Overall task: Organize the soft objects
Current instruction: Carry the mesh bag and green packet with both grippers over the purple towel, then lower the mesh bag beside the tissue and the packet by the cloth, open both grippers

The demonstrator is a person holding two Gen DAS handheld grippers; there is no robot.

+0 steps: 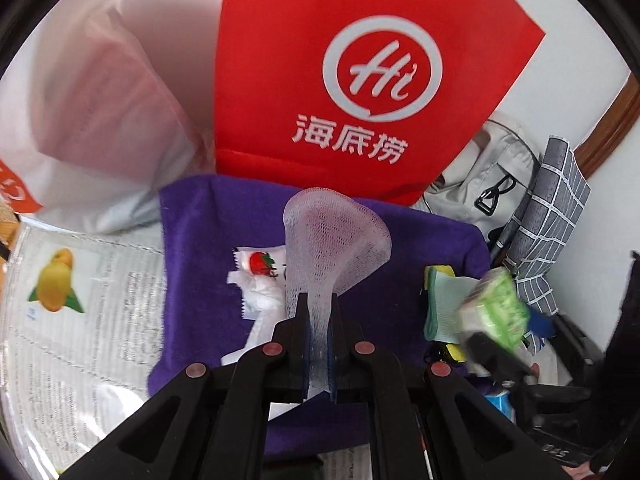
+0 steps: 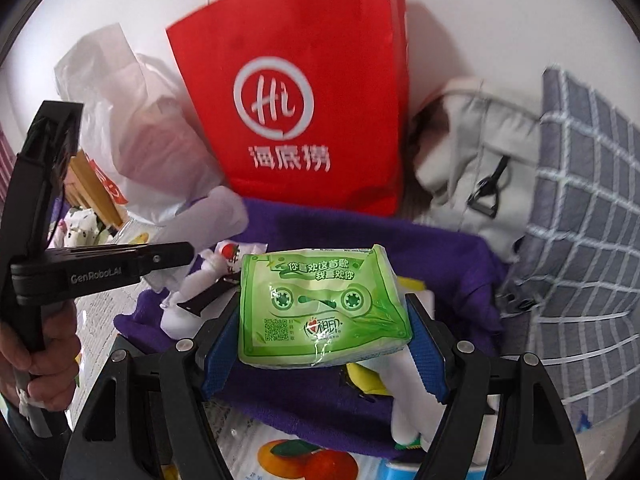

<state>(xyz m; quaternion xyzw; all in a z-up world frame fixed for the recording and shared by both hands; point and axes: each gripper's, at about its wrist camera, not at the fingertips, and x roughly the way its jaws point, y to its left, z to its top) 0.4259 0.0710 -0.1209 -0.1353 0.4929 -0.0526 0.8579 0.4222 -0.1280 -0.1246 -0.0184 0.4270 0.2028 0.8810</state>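
In my left tongs [image 1: 319, 320] I have the narrow tail of a white foam net sleeve [image 1: 334, 240], the pads pressed almost together on it, and the flared mouth fans out ahead of the tips above the purple cloth [image 1: 200, 232]. It should weigh next to nothing and it is floppy and springy, so a pinch at the gathered end is the right hold; I judge a grip on the wide mouth would only crush the mesh and let it spring free. My right tongs [image 2: 324, 328] stand wide but clamped on the two short ends of a green tissue pack [image 2: 320, 304], blue pads [image 2: 428, 348] against the wrapper. The pack is soft and light with a glossy film that looks slippery, so I would hold it across the body as now and squeeze only enough to dent it, since it could slide out if tilted. Under both items lies the cloth, with a small strawberry-printed wrapper [image 1: 260, 264] and some crumpled white paper on it, and yellow and pale folded cloths [image 1: 440, 304] at its right edge. Farther back stands a red paper bag [image 2: 296, 92], a white plastic bag [image 2: 132, 128] to its left and a grey fabric bag [image 2: 480, 160] to its right, all against the wall
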